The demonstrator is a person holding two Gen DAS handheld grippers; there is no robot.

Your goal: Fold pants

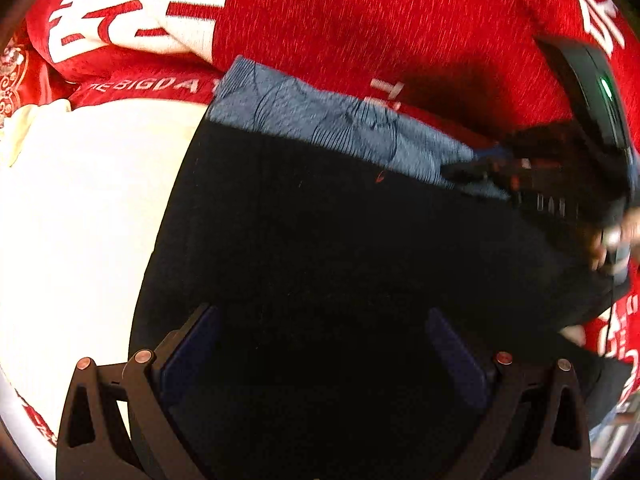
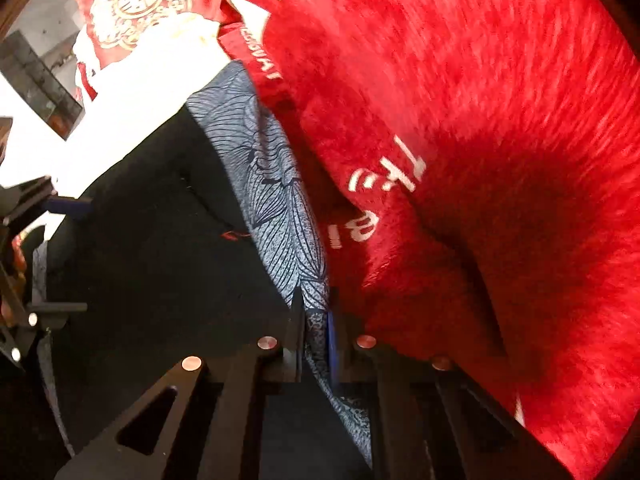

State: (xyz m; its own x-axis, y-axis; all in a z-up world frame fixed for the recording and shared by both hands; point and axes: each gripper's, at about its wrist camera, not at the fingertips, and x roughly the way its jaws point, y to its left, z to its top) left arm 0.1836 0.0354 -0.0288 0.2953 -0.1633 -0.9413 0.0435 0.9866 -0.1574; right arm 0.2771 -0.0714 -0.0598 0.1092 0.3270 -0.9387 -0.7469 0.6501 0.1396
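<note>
Black pants (image 1: 320, 220) lie flat on a red blanket, with a blue line-patterned waistband (image 1: 320, 116) along their far edge. My left gripper (image 1: 320, 340) hangs open just above the black cloth, nothing between its blue pads. My right gripper (image 2: 316, 324) is shut on the patterned waistband (image 2: 280, 184), which runs up and away from its fingertips. In the left wrist view the right gripper (image 1: 486, 164) pinches the right end of the band. In the right wrist view a blue pad (image 2: 68, 205) of the left gripper shows at the left edge over the pants (image 2: 160, 248).
A red plush blanket (image 2: 480, 120) with white lettering covers the surface beyond the pants. White bedding (image 1: 80, 200) lies to the left of the pants. A red cushion with gold embroidery (image 2: 140, 4) sits at the far left. Fingers of a person's hand (image 1: 600, 248) hold the right tool.
</note>
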